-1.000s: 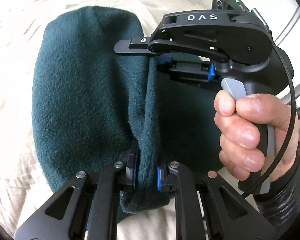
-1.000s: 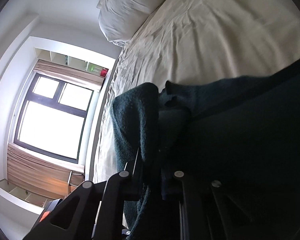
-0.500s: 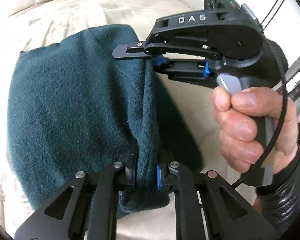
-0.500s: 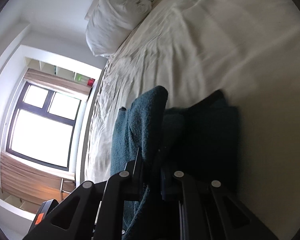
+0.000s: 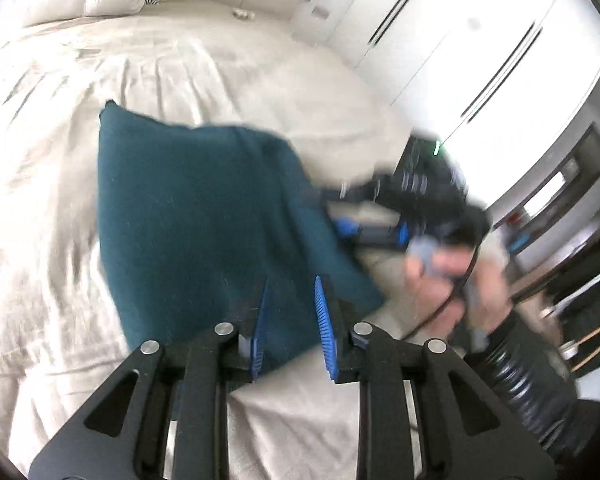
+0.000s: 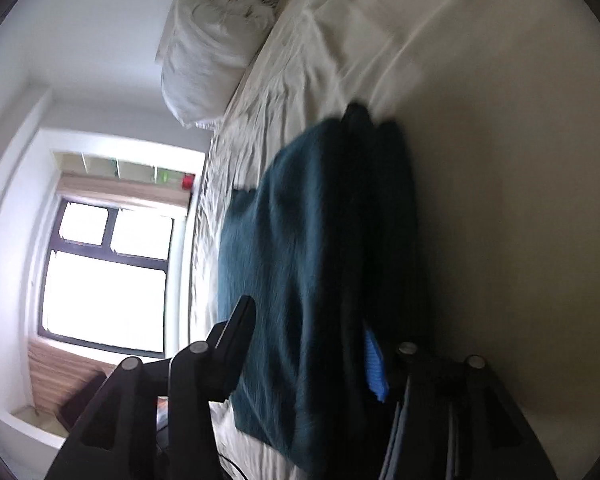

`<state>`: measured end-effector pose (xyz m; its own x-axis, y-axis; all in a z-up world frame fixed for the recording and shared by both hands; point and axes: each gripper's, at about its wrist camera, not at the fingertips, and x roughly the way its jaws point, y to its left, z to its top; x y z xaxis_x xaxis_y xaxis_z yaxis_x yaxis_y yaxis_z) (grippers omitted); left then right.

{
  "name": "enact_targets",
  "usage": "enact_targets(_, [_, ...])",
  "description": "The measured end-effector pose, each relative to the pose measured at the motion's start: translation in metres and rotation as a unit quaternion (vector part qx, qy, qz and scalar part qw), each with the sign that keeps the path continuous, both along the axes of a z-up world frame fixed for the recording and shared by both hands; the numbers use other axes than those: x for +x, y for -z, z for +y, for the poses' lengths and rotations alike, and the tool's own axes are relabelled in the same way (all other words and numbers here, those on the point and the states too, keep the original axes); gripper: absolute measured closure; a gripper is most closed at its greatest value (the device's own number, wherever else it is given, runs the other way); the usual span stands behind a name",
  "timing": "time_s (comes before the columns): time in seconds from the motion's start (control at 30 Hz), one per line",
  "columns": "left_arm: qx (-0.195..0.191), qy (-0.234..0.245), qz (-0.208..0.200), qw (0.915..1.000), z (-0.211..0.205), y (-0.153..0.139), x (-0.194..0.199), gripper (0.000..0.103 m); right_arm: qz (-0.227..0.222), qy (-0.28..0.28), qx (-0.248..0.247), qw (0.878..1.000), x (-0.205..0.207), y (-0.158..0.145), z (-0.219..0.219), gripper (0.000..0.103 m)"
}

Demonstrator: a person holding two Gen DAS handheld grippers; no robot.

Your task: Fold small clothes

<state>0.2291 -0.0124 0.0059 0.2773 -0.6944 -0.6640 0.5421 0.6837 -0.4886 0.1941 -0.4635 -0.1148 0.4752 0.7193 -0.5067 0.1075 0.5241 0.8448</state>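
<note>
Teal cloth (image 5: 204, 216) lies folded flat on bed (image 5: 52, 184). Left gripper (image 5: 290, 320) jaws spread, gripping nothing. Right gripper (image 6: 312, 356) jaws spread too (motion blur).

Bed (image 5: 204, 60) with creased cream sheet lies ahead of the fingers. White pillow (image 6: 208, 64) at its far end. White wardrobe doors (image 5: 460, 40) stand right of the left fingers. Bright dark-framed window (image 6: 104, 280) beyond the bed's edge, striped curtain (image 6: 60, 368) alongside.
</note>
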Motion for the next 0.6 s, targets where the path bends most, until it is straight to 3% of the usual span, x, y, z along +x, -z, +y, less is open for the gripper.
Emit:
enact_targets(0.1, [0.023, -0.025, -0.019, 0.9993, 0.009, -0.005, 0.025, 0.073, -0.007, -0.005, -0.035, 0.999, -0.008, -0.007, 0.012, 0.052])
enact_targets(0.2, [0.031, -0.051, -0.005, 0.9982, 0.0, 0.014, 0.042, 0.073, 0.01, 0.008, -0.044, 0.999, -0.003, -0.001, 0.009, 0.074])
enact_targets(0.23, [0.038, -0.061, -0.001, 0.9975, -0.003, 0.019, 0.04, 0.073, 0.019, 0.016, -0.037, 0.999, -0.001, 0.003, 0.004, 0.076])
enact_targets(0.37, [0.033, -0.078, 0.031, 0.9959, -0.016, 0.054, 0.038, 0.073, 0.031, 0.013, -0.025, 0.999, 0.016, 0.009, 0.0, 0.079])
enact_targets(0.43, [0.038, -0.075, 0.029, 0.9961, -0.024, 0.061, 0.028, 0.073, 0.024, 0.009, -0.048, 0.999, 0.021, 0.006, 0.003, 0.086])
enact_targets(0.6, [0.038, -0.076, 0.013, 0.9963, -0.037, 0.065, 0.031, 0.073, -0.005, 0.029, -0.047, 0.998, 0.018, -0.008, -0.006, 0.088])
